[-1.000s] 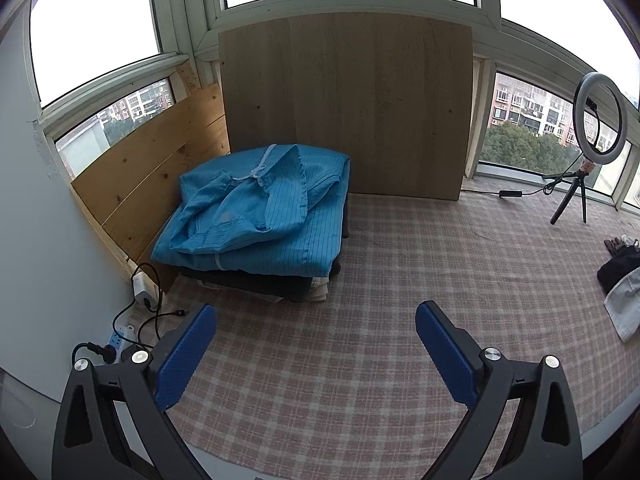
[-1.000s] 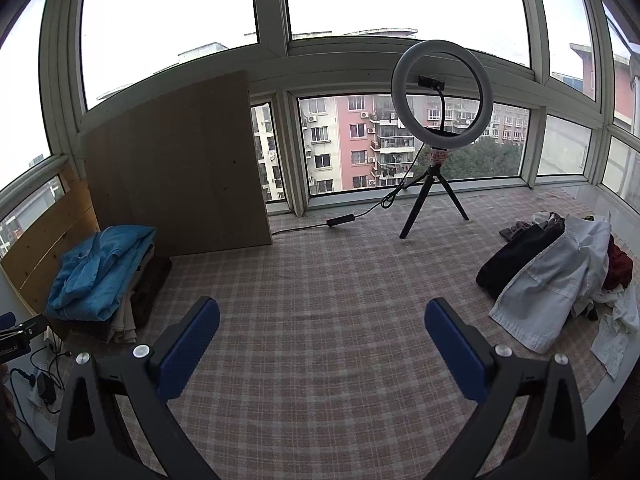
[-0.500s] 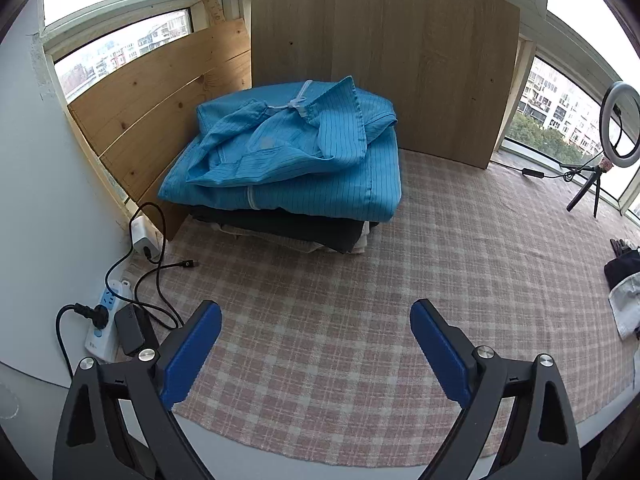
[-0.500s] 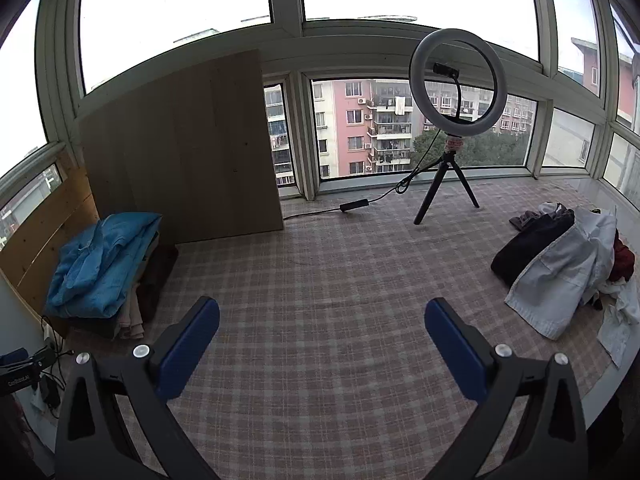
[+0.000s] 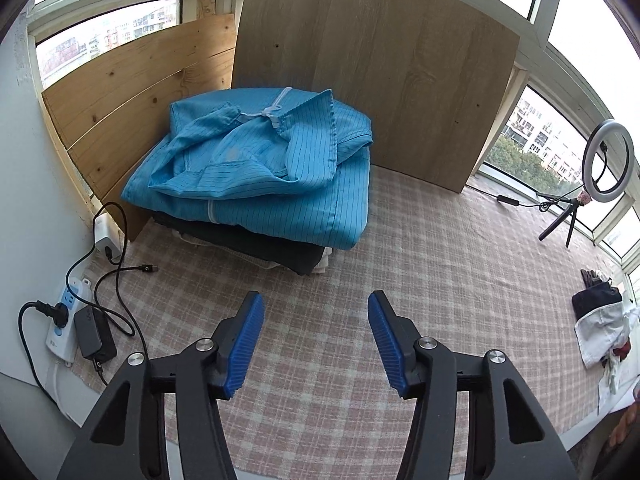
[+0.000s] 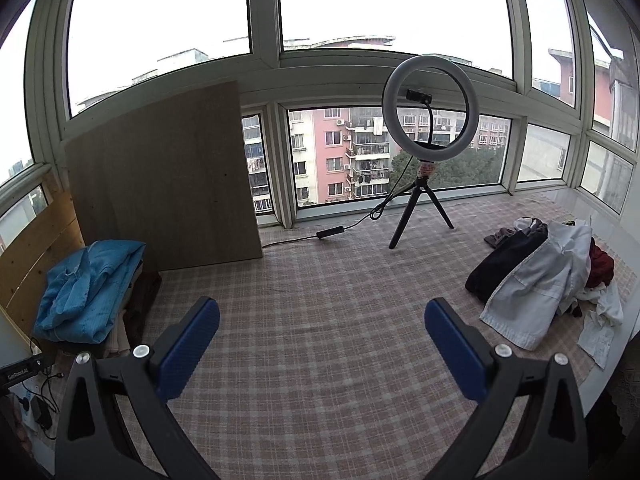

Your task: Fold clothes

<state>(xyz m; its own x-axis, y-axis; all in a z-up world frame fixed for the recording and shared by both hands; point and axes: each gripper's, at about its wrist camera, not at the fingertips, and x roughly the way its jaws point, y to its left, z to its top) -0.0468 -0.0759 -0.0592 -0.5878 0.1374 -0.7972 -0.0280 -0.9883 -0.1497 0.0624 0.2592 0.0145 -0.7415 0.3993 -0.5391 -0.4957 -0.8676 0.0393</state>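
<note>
A blue striped garment (image 5: 256,168) lies loosely folded on top of a stack of folded clothes (image 5: 256,244) in the far left corner; it also shows in the right wrist view (image 6: 88,284). A heap of unfolded clothes (image 6: 540,284), white, black and red, lies at the right; its edge shows in the left wrist view (image 5: 600,320). My left gripper (image 5: 316,320) is open and empty, a short way in front of the stack. My right gripper (image 6: 320,320) is open wide and empty above the checked cloth (image 6: 320,312).
Wooden boards (image 5: 376,64) lean against the windows behind the stack. A power strip, charger and cables (image 5: 76,320) lie at the left edge. A ring light on a tripod (image 6: 424,152) stands at the back by the window, its cable trailing left.
The left gripper has moved closer to the blue stack and its jaws have narrowed but stay open. The right gripper has barely moved.
</note>
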